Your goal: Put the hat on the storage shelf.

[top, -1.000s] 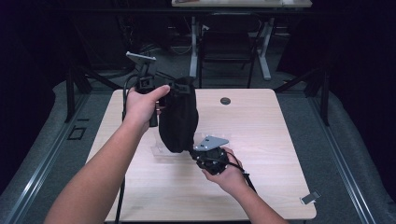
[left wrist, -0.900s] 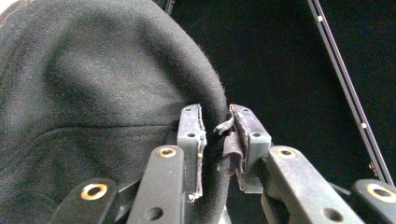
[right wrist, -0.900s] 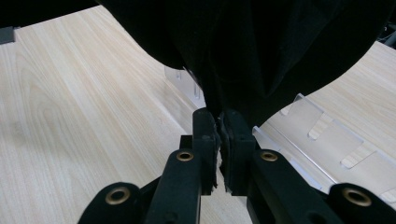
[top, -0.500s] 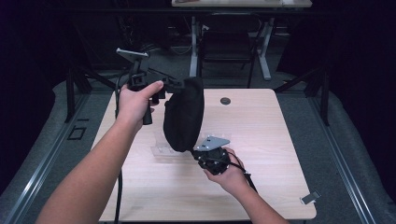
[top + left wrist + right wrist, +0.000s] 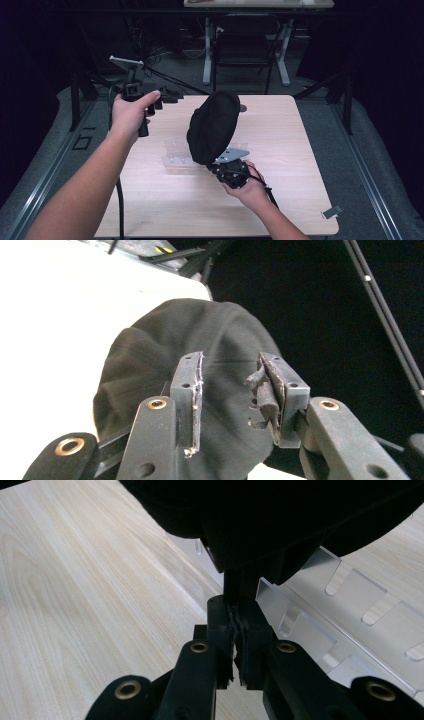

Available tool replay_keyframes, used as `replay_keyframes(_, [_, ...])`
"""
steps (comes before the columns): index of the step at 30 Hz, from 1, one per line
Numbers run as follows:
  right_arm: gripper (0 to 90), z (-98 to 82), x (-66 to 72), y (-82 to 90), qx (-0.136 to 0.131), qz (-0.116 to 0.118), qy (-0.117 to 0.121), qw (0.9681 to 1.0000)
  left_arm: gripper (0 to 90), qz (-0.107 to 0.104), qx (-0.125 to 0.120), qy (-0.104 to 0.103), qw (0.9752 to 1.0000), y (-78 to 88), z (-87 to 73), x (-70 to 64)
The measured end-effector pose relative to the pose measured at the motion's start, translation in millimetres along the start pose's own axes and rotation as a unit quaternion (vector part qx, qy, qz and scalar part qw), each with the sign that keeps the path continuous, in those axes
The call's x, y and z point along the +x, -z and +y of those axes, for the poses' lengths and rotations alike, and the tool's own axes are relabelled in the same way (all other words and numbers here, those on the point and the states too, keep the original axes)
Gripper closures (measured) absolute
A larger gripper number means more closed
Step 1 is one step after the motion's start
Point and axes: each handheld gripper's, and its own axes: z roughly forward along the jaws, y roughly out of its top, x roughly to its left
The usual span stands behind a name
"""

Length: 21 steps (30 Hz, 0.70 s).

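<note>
One black cap (image 5: 214, 126), one clear rack (image 5: 176, 154), two grippers.

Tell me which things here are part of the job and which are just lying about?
In the job:
- black cap, held up by the right hand-held gripper
- left hand-held gripper, open beside it
- clear plastic rack

Lying about:
- dark round disc
- small grey clip
</note>
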Motion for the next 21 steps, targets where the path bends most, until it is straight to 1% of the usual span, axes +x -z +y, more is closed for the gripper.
replay_keyframes(2, [86.0, -0.8, 0.2, 0.4, 0.000, -0.002, -0.004, 1.0000, 62.6, 0.003, -0.002, 0.000, 1.0000, 2.4, -0.3, 2.7])
replay_keyframes(8, [85.4, -2.5, 1.6, 0.8, -0.002, -0.008, -0.001, 1.0000, 60.9, 0.024, -0.010, 0.002, 0.9997, 11.1, -0.6, 11.5])
replay_keyframes(9, [84.3, -3.2, 1.8, 1.4, -0.001, -0.010, -0.001, 0.9999, 60.6, 0.029, -0.009, -0.002, 0.9995, 12.7, -1.2, 14.3])
replay_keyframes(12, [81.9, -4.1, 0.3, 2.3, 0.000, -0.005, 0.000, 1.0000, 60.3, 0.034, -0.010, -0.004, 0.9994, 15.4, -2.2, 17.2])
replay_keyframes(13, [81.3, -4.9, 1.0, 2.8, 0.000, -0.007, -0.006, 1.0000, 60.0, 0.043, -0.010, -0.006, 0.9990, 17.1, -3.0, 19.7])
replay_keyframes(15, [79.7, -7.2, -0.9, 4.9, 0.002, -0.007, -0.002, 1.0000, 59.7, 0.051, -0.010, -0.008, 0.9986, 19.1, -3.8, 23.1])
replay_keyframes(17, [78.7, -9.0, -1.6, 6.3, 0.003, -0.010, -0.004, 0.9999, 59.6, 0.058, -0.010, -0.011, 0.9982, 20.9, -4.9, 27.1])
replay_keyframes(18, [78.5, -10.5, -1.8, 7.1, 0.000, -0.011, -0.007, 0.9999, 59.5, 0.064, -0.012, -0.010, 0.9978, 21.5, -5.8, 29.0])
replay_keyframes(19, [78.5, -11.5, -3.2, 8.9, 0.003, -0.009, -0.004, 0.9999, 59.1, 0.072, -0.013, -0.012, 0.9973, 22.2, -6.5, 31.1])
replay_keyframes(21, [77.3, -14.5, -3.7, 11.0, 0.000, -0.011, -0.009, 0.9999, 58.5, 0.084, -0.013, -0.017, 0.9963, 24.2, -8.2, 36.6])
